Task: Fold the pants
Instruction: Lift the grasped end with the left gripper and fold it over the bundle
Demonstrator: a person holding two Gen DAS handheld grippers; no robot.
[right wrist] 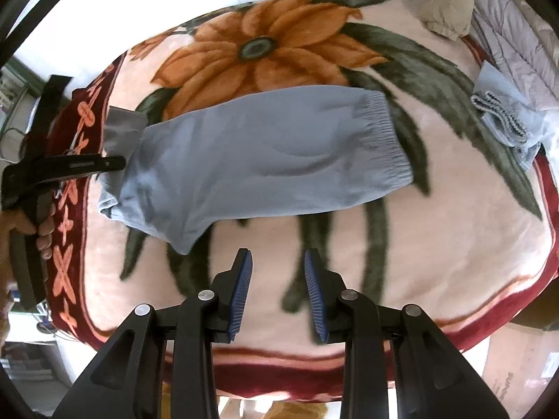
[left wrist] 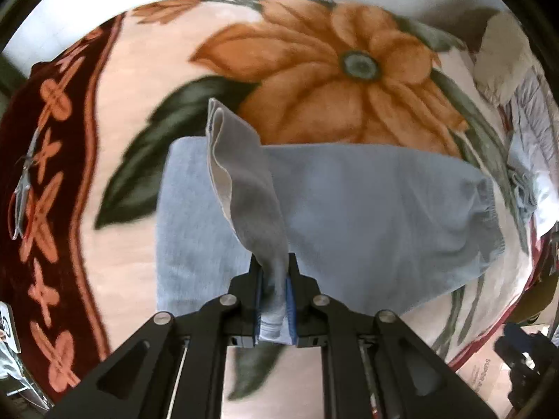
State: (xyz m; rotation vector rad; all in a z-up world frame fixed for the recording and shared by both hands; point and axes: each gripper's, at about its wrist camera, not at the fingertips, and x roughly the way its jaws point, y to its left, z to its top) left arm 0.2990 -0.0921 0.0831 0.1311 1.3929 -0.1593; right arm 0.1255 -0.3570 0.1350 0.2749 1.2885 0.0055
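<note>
Left gripper (left wrist: pixel 274 296) carrying the pants' leg end over the bed

Clamped on the pale blue pants (right wrist: pixel 265 153), the left gripper could let the thin hem slip, spoiling the fold. The pants lie on the flowered blanket (right wrist: pixel 436 244), soft, lightly creased, elastic waistband rightward. The right gripper (right wrist: pixel 277 293) hangs parted, holding nothing.

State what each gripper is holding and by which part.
The left gripper is shut on the light blue cotton pants, pinching a lifted leg end near the hem. The right gripper is open and holds nothing.
</note>
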